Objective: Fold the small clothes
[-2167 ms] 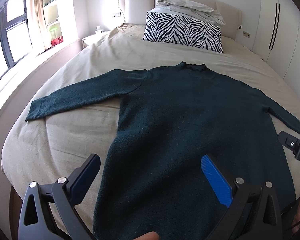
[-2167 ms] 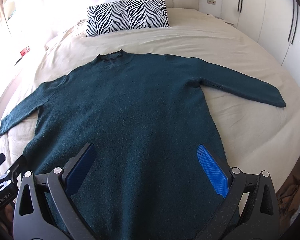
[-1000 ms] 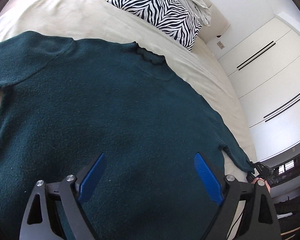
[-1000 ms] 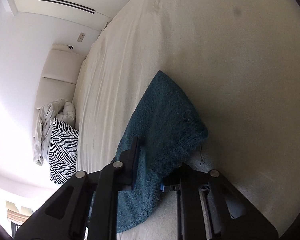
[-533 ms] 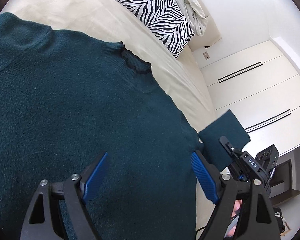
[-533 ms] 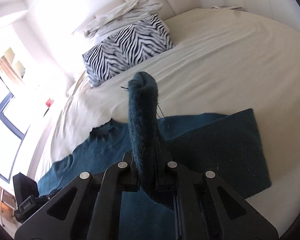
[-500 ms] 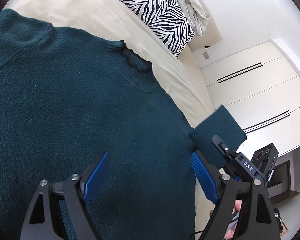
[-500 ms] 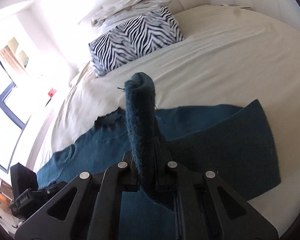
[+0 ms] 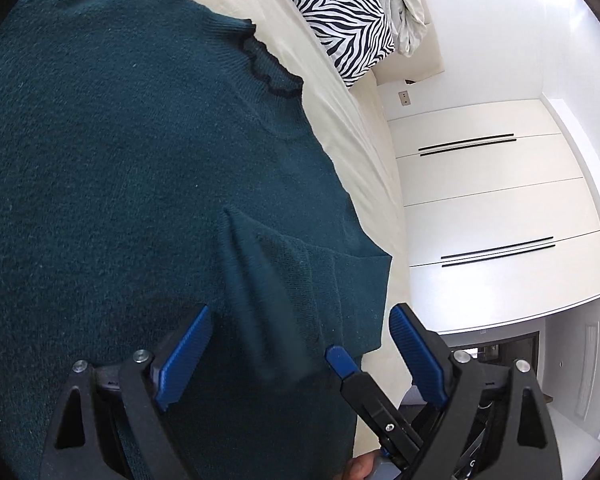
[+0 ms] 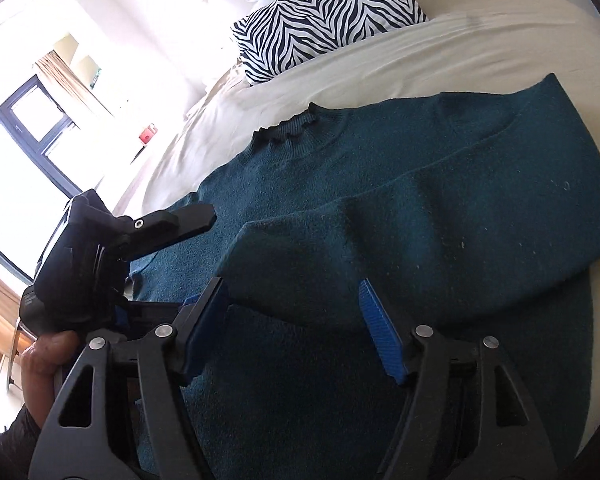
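Both jaws opening, empty, over sweater [image 10: 380,208]; window [image 10: 24,152] only in right view.

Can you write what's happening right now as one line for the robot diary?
step: sleeve fold | sweater: flat on bed | right sleeve: laid across chest | right tongs: opening, sleeve released | left tongs: open, empty

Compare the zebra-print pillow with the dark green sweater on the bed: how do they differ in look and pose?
The zebra-print pillow is black-and-white striped; the dark green sweater is one plain colour. The pillow is plump and sits at the head of the bed; the sweater lies flat mid-bed, one sleeve folded across its body. Both rest on the cream sheet, apart from each other.
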The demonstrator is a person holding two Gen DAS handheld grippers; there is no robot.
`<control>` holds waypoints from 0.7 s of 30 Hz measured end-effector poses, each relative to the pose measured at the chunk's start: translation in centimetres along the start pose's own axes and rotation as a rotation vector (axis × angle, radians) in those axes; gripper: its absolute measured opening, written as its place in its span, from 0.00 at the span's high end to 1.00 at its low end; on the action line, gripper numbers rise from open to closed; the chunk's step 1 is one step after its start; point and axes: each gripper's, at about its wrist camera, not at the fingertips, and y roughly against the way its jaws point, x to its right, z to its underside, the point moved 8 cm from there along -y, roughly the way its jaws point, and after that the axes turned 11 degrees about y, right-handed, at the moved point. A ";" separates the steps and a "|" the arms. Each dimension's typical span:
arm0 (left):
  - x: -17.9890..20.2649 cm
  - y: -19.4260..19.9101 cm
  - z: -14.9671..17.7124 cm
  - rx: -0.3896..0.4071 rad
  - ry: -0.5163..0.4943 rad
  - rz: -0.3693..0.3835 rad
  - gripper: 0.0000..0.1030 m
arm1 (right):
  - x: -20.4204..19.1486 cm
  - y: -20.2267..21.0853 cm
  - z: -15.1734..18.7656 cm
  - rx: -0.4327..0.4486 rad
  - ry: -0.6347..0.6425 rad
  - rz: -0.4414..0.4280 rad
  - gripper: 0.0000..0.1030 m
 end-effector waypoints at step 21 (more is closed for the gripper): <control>11.2 2.7 -5.3 0.212 -0.416 -0.117 0.92 | 13.0 5.8 2.8 0.253 -0.762 -0.267 0.35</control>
